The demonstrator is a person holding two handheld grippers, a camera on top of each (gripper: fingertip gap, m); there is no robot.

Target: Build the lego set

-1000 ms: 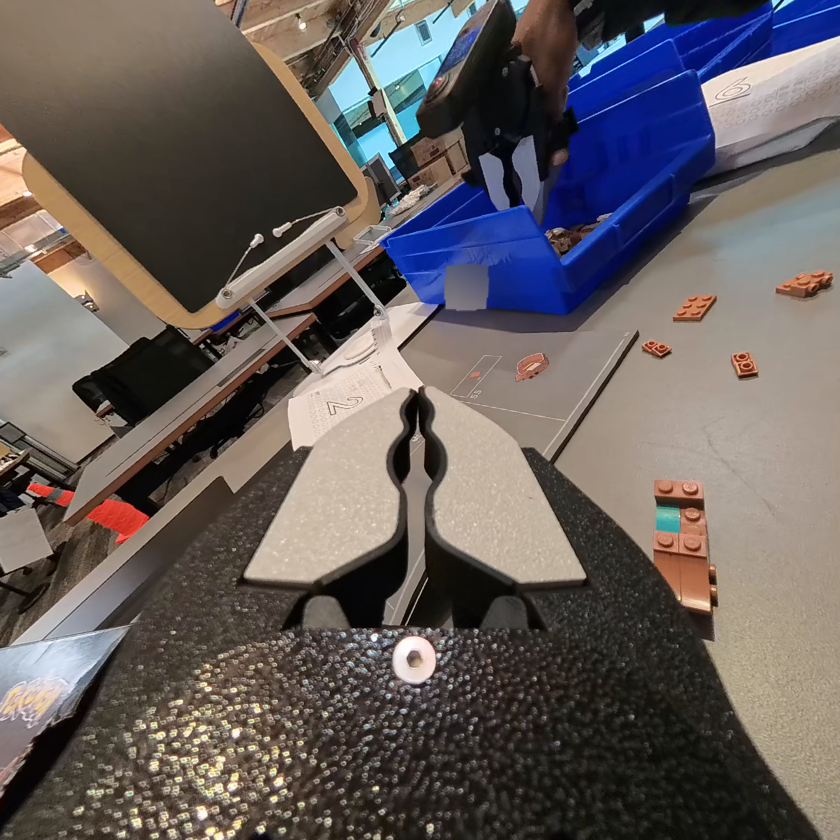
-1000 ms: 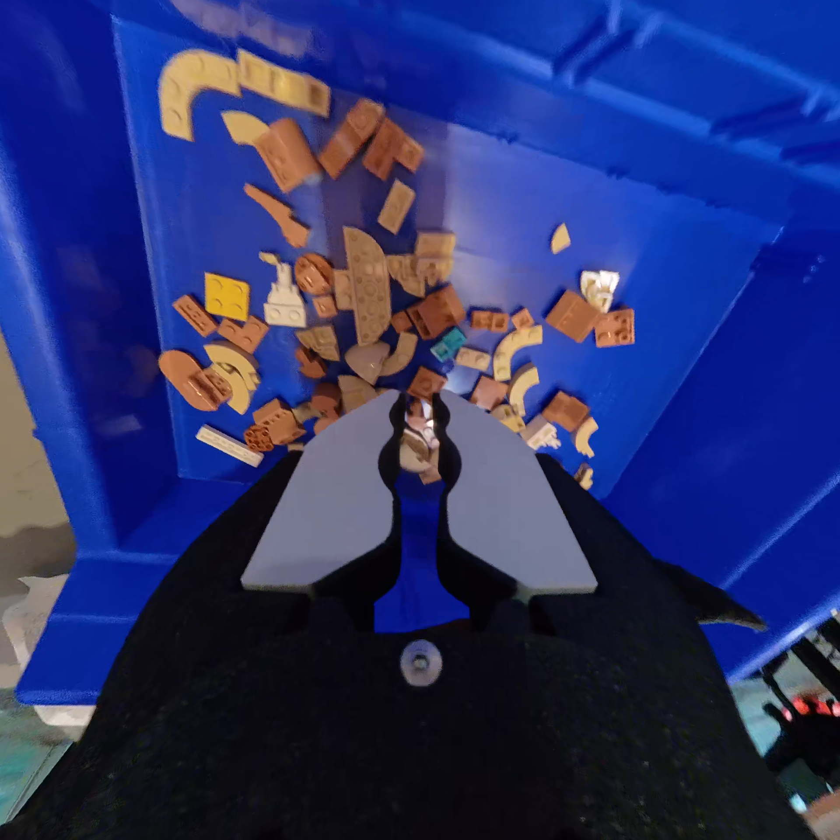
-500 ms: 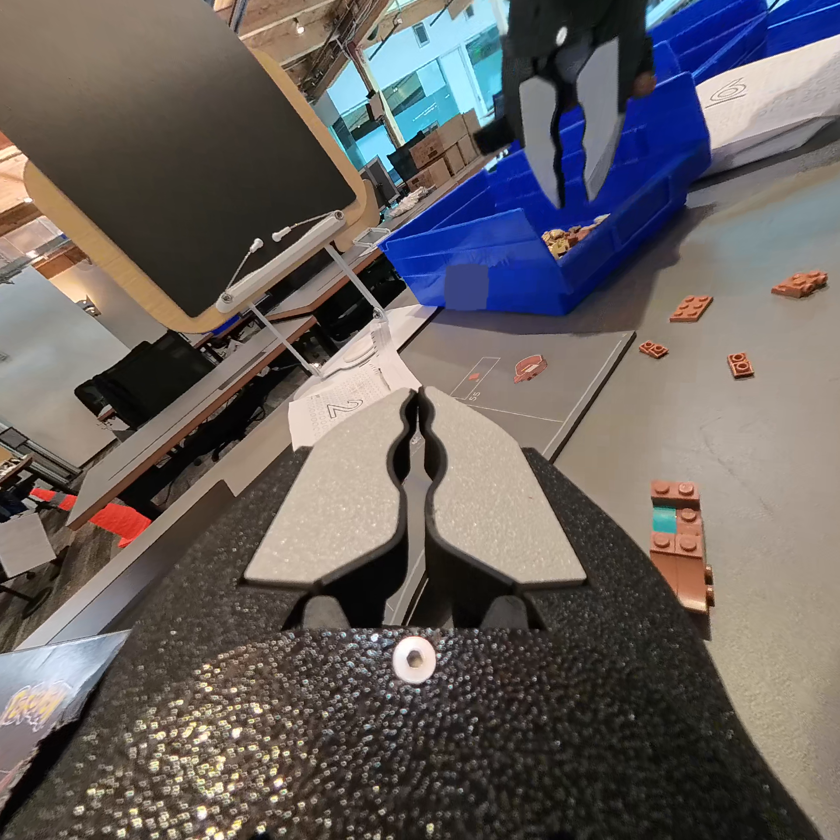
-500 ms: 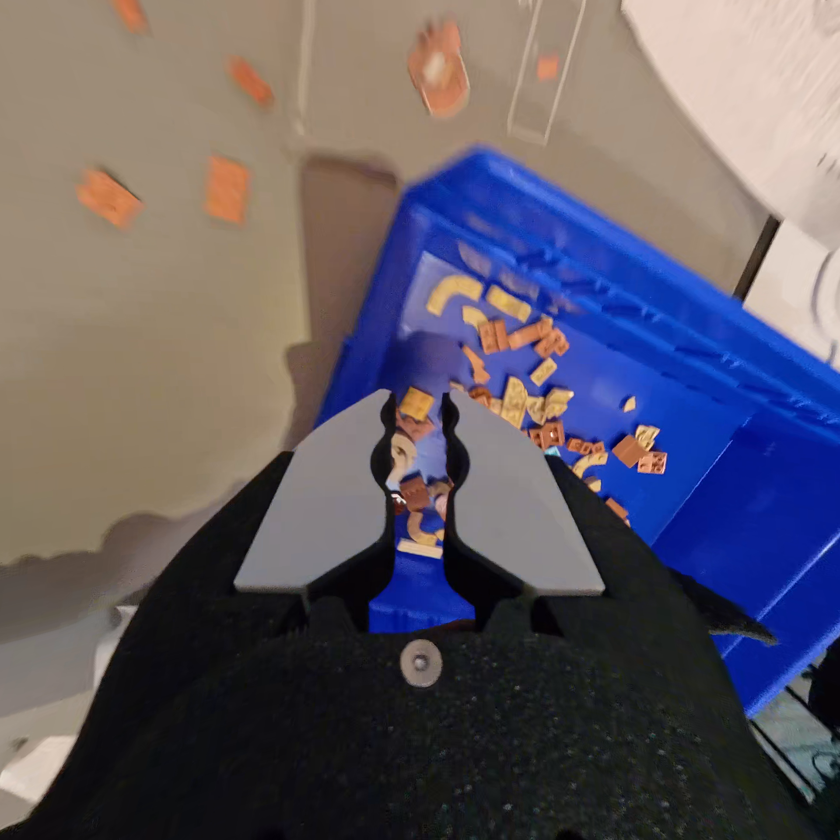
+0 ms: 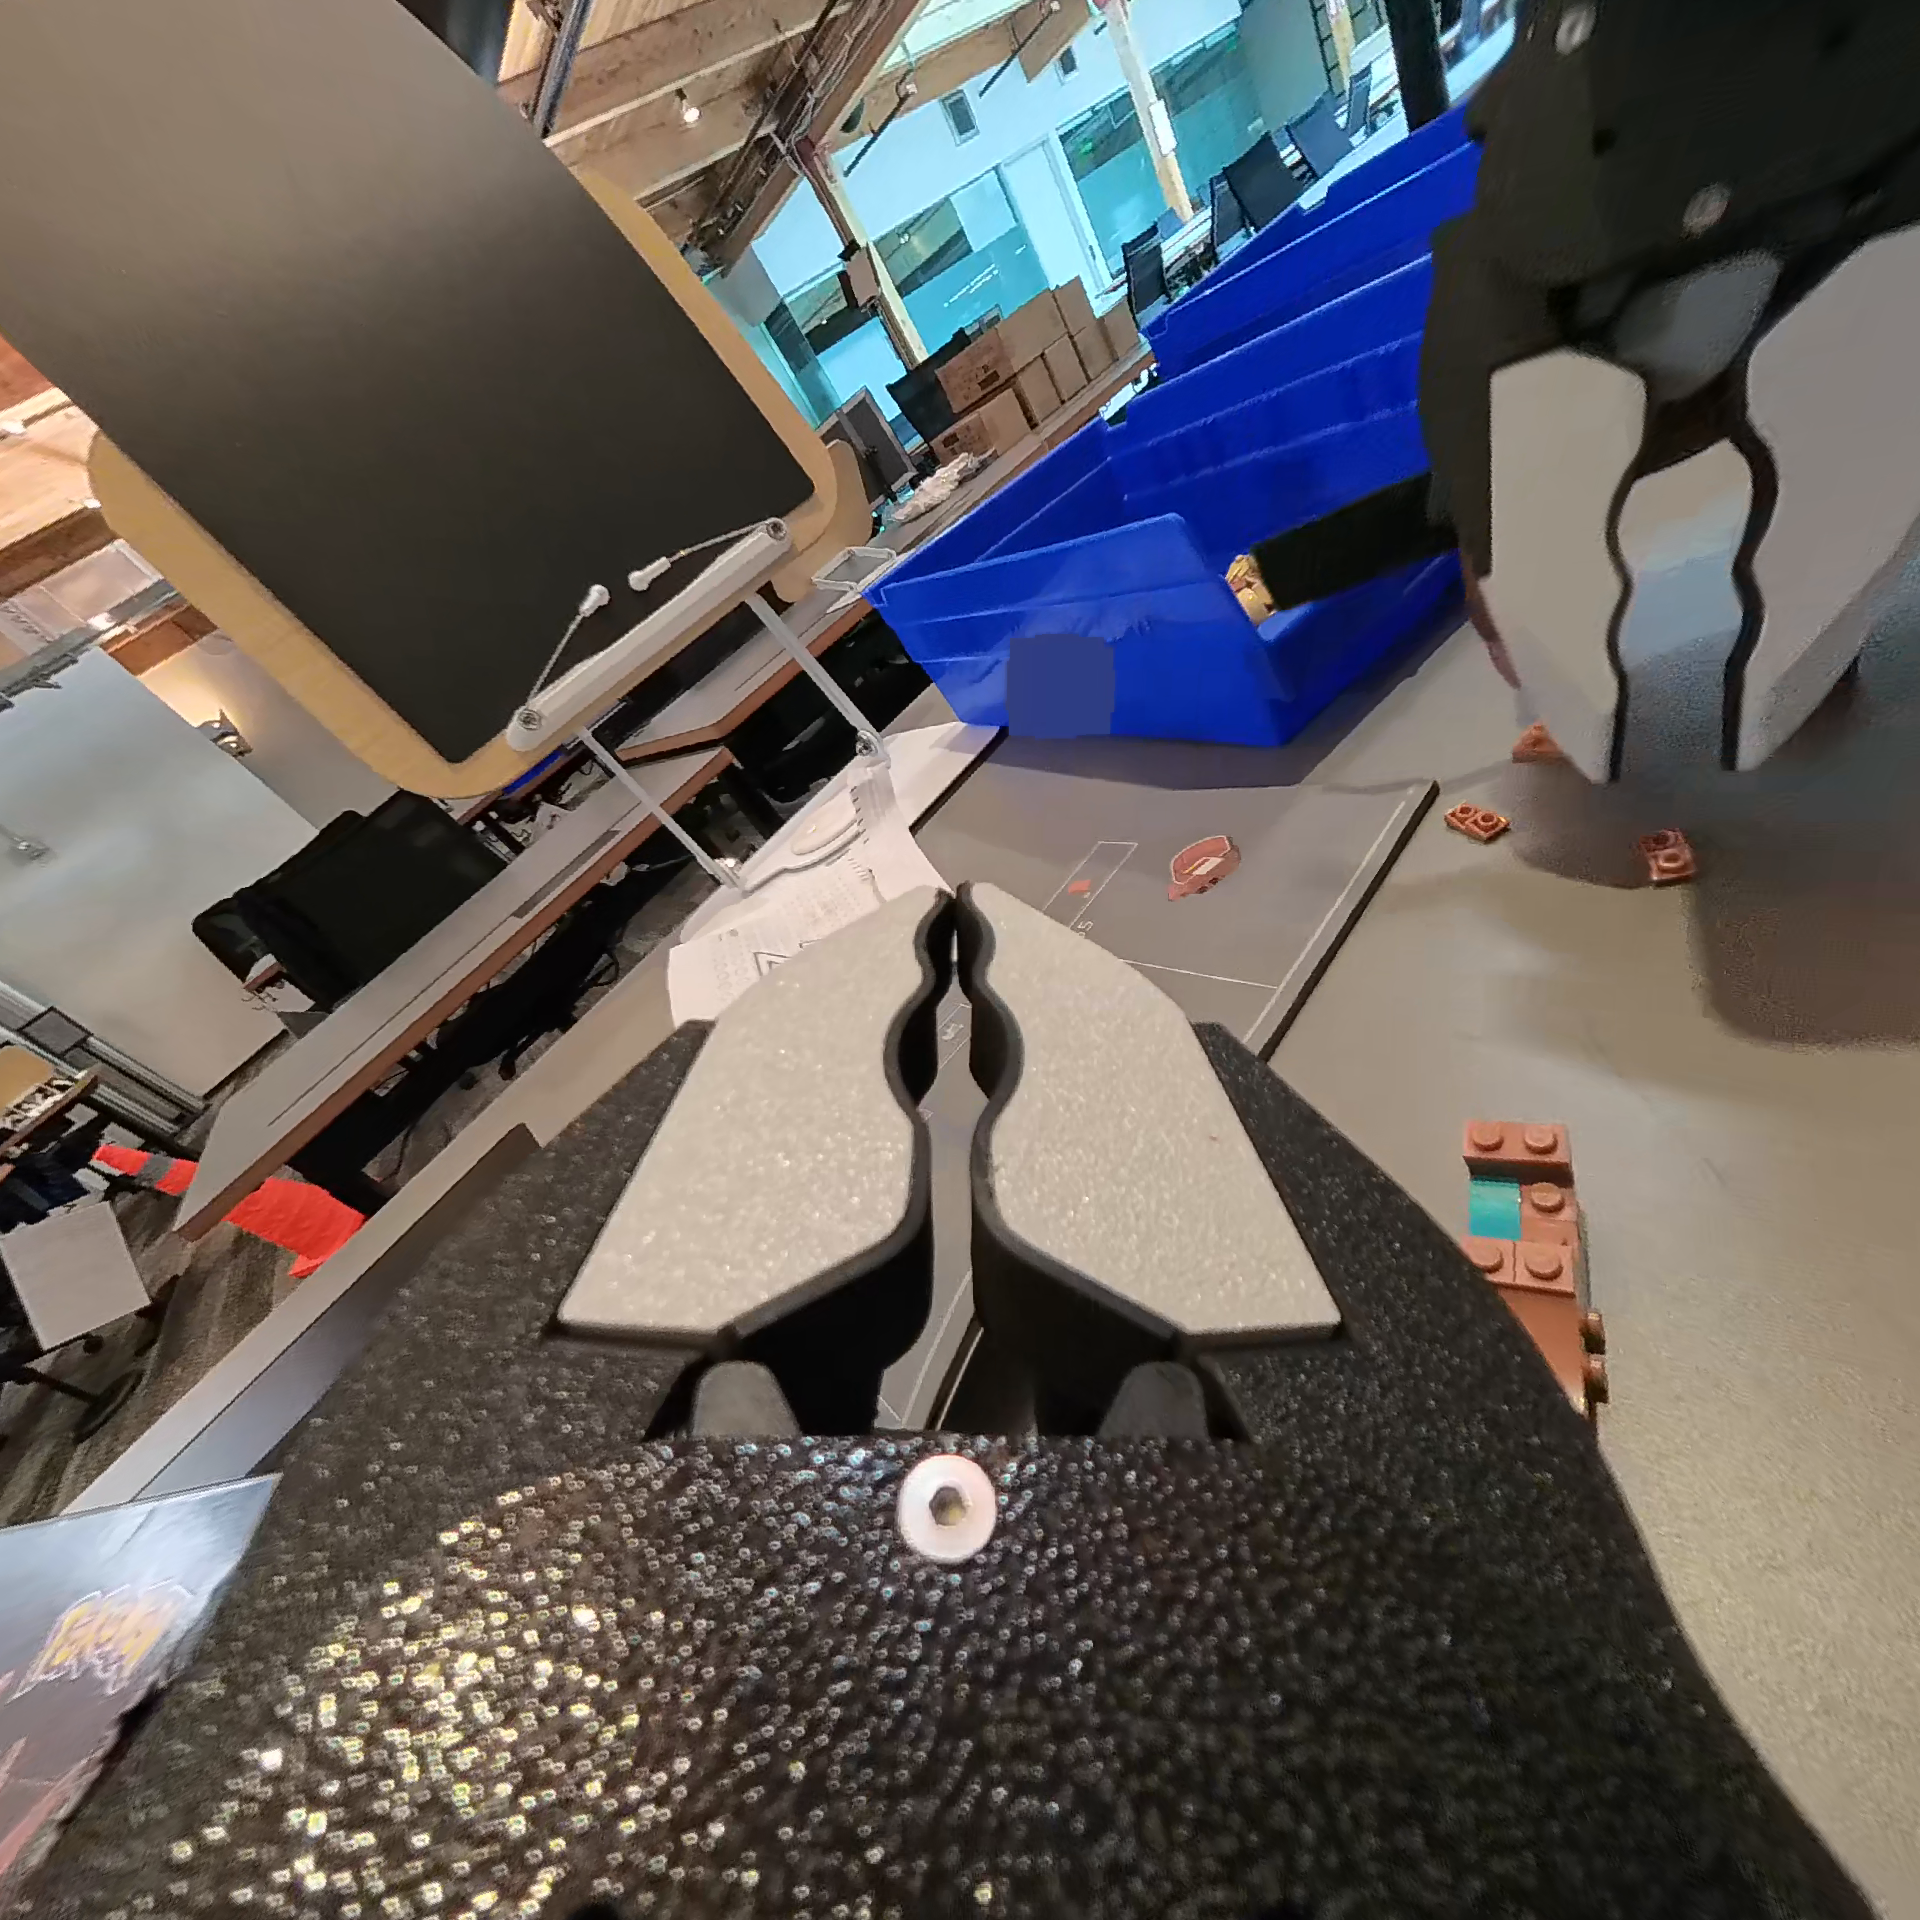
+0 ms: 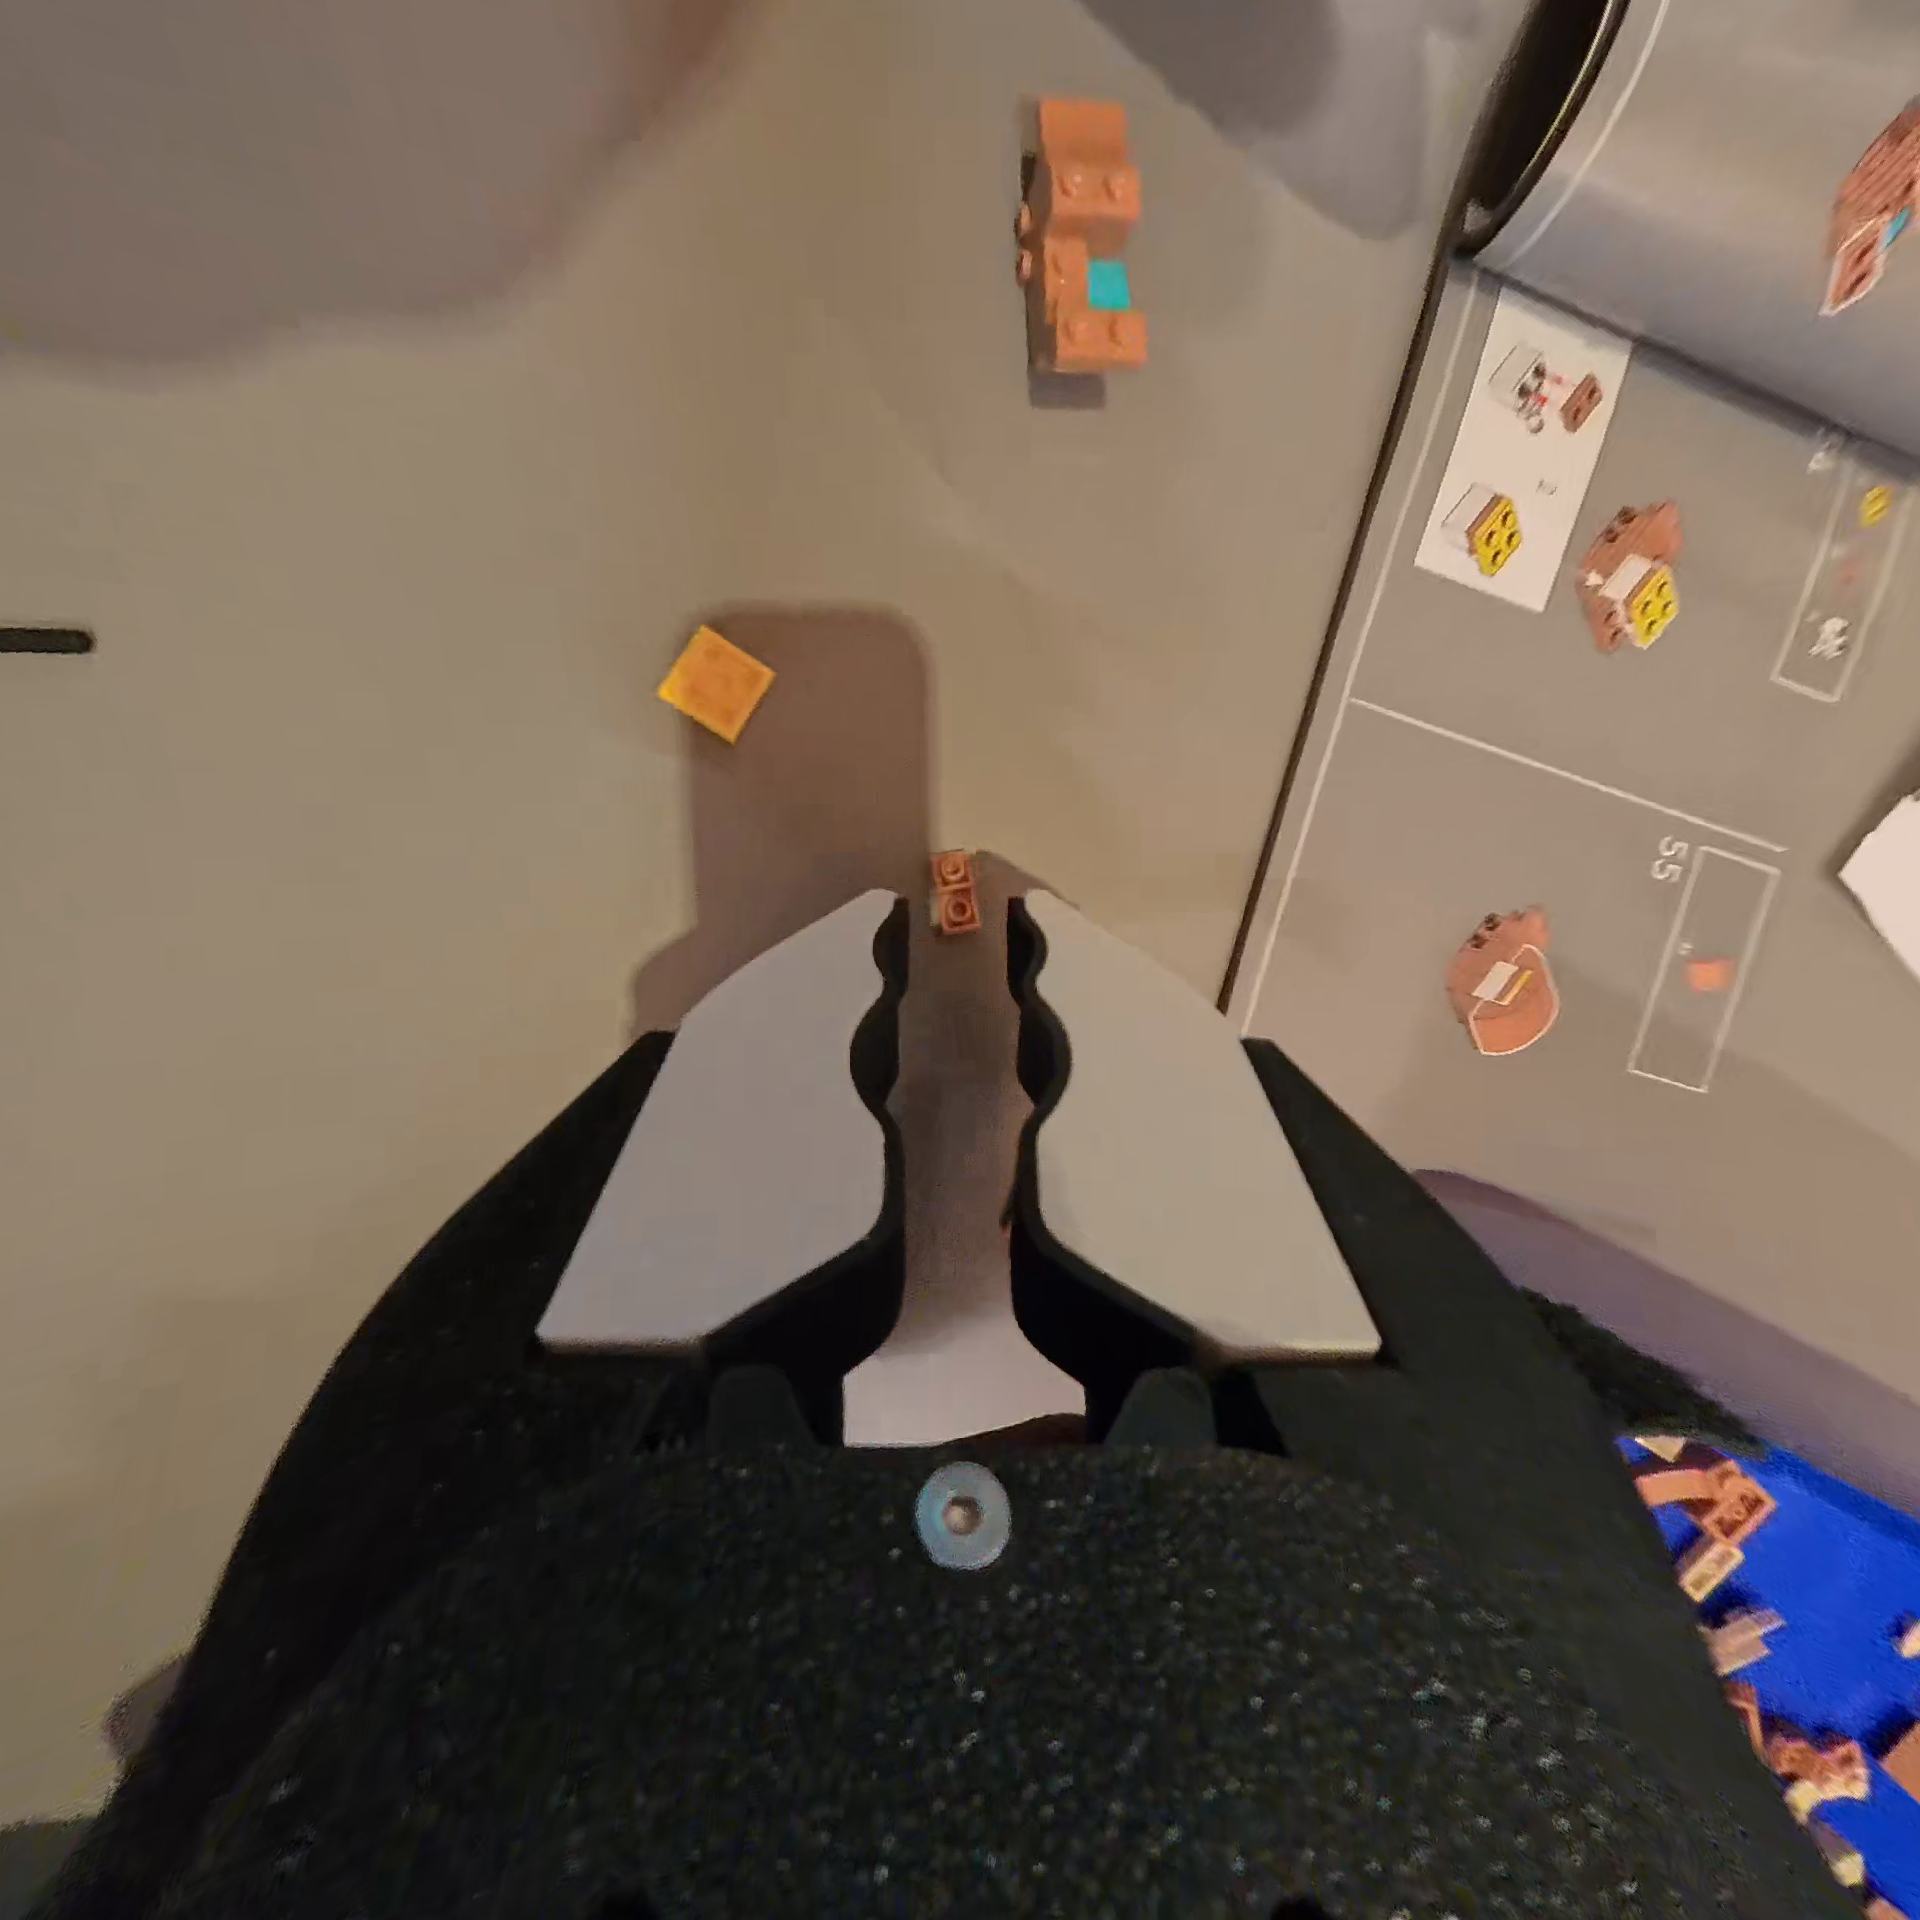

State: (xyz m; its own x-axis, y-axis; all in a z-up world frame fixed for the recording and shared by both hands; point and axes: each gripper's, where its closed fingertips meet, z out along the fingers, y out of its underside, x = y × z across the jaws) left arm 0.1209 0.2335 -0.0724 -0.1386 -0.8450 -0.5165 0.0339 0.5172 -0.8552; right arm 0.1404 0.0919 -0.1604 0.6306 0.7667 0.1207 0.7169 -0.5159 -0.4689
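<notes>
We found the right gripper point(image 6: 954, 909) released over a small brown plate point(image 6: 956, 902) (left gripper point(image 5: 954, 909) clenched empty); descend squarely.

Blue bin point(image 5: 1143, 644), grey tabletop point(image 6: 312, 831), yellow square plate point(image 6: 717, 683), brown two-stud plate point(image 6: 956, 896), brown brick cluster point(image 6: 1086, 239) with one teal tile

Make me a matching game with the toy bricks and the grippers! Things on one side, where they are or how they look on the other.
Things:
1. left gripper
2. right gripper
3. yellow square plate
4. blue bin

States:
A. holds loose tan and brown bricks
B. fingers closed together, nothing between
C. lies flat on the grey table, left of the gripper's shadow
D. fingers apart above a small brown two-stud plate

Pairs: 1-B, 2-D, 3-C, 4-A
</notes>
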